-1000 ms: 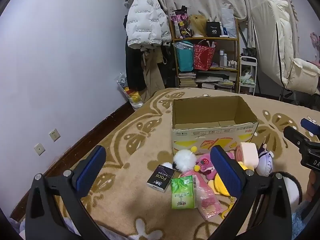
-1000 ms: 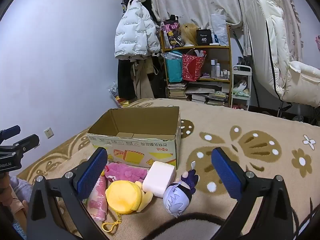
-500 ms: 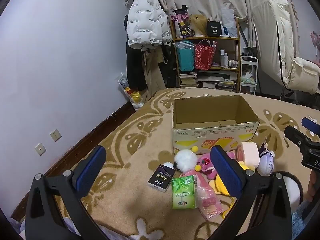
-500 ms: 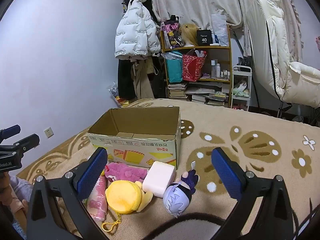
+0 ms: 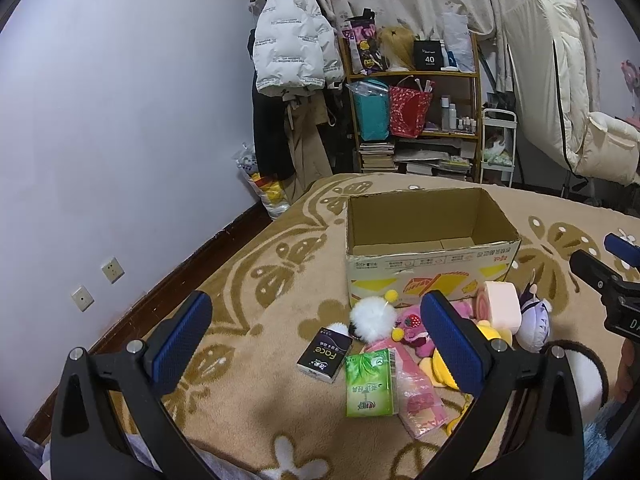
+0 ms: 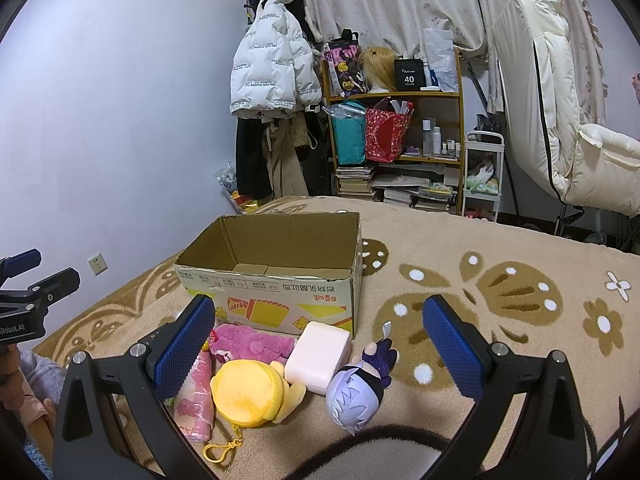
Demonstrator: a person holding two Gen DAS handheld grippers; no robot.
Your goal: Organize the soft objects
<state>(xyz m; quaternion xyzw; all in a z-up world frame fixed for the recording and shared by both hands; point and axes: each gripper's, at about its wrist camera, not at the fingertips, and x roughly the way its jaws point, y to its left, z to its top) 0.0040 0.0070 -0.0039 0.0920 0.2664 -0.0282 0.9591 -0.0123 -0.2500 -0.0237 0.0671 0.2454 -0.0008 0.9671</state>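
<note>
The soft things lie in a loose heap on the blanket (image 6: pixel 480 248), just in front of the open box (image 6: pixel 276 280), and nothing is in the box yet as far as I can see. Both grippers hang above the heap with their jaws wide apart and hold nothing: the left gripper (image 5: pixel 316 332) is over the tissue packs, the right gripper (image 6: pixel 316 344) over the plush toys. In my judgement all these things are light and will give under the pads, so a firm squeeze will not harm them. The yellow plush (image 6: pixel 246 394) is round and thick; I would take it across the middle of the body, not by the key clip, which would let it swing. The purple doll (image 6: pixel 354 394) has a big head that gives a good hold. The pink block (image 6: pixel 318 352) looks like a sponge or foam and should be pinched on its two flat sides. The pink plush (image 6: pixel 252 346) lies partly under the others, touching the yellow one, so it is better left for later. The green pack (image 5: pixel 368 384) and the black pack (image 5: pixel 325 354) have smooth wrappers that may slip; hold them by the long edges. The white pompom (image 5: pixel 372 318) is very fluffy and needs a deep grip.
</note>
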